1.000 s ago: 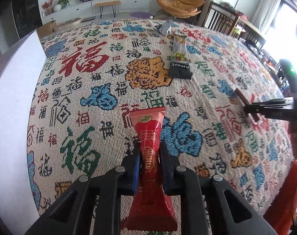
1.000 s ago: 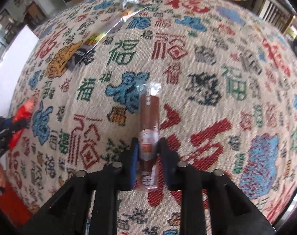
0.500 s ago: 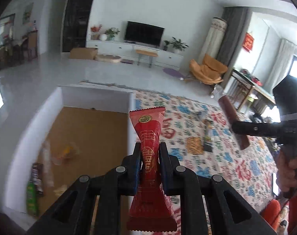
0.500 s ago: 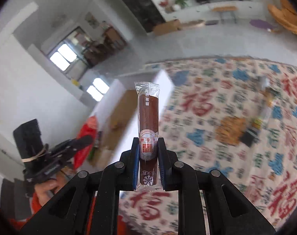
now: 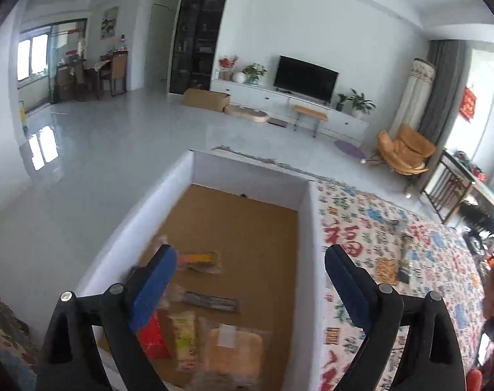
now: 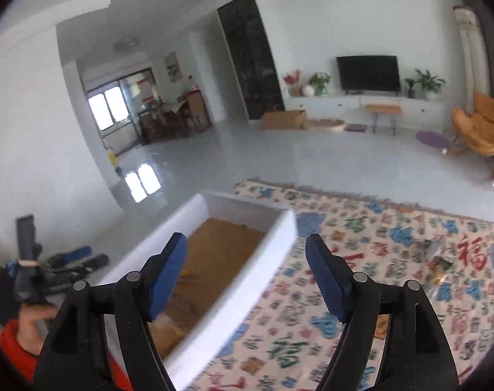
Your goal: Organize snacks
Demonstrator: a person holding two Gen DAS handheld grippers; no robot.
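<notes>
- Left wrist view: my left gripper point(image 5: 248, 280) hangs above a white box point(image 5: 307, 228), its blue-padded jaws spread wide and opening, with nothing pressed between them.
- Directly below it, on the brown floor of the box, I see several snacks: a red packet point(image 5: 152, 342) just beside the left pad, a pale packet with green print point(image 5: 185, 339) next to it, and a tan packet with a white label point(image 5: 233, 348) to their right.
- Farther in lie a dark stick-shaped snack point(image 5: 211, 300) and a blurred yellow and red packet point(image 5: 199, 259).
- To the right of the box spreads a patterned cloth point(image 5: 354, 238) covered in coloured characters, and two more snack packets point(image 5: 404, 260) lie on it, well apart from the box.
- Beyond is a living room with a television point(image 5: 305, 78) and an orange chair point(image 5: 403, 153).
- Right wrist view: my right gripper point(image 6: 245, 270) is held above the near wall of the same box point(image 6: 247, 273), jaws apart and opening, with nothing between the pads.
- Through the gap I see the box floor on the left and the cloth point(image 6: 360, 260) on the right.
- A shiny packet point(image 6: 439, 262) lies on the cloth to the far right, too blurred for me to tell more.
- At the far left, a person's hand point(image 6: 35, 312) in an orange sleeve holds the other gripper's handle.
</notes>
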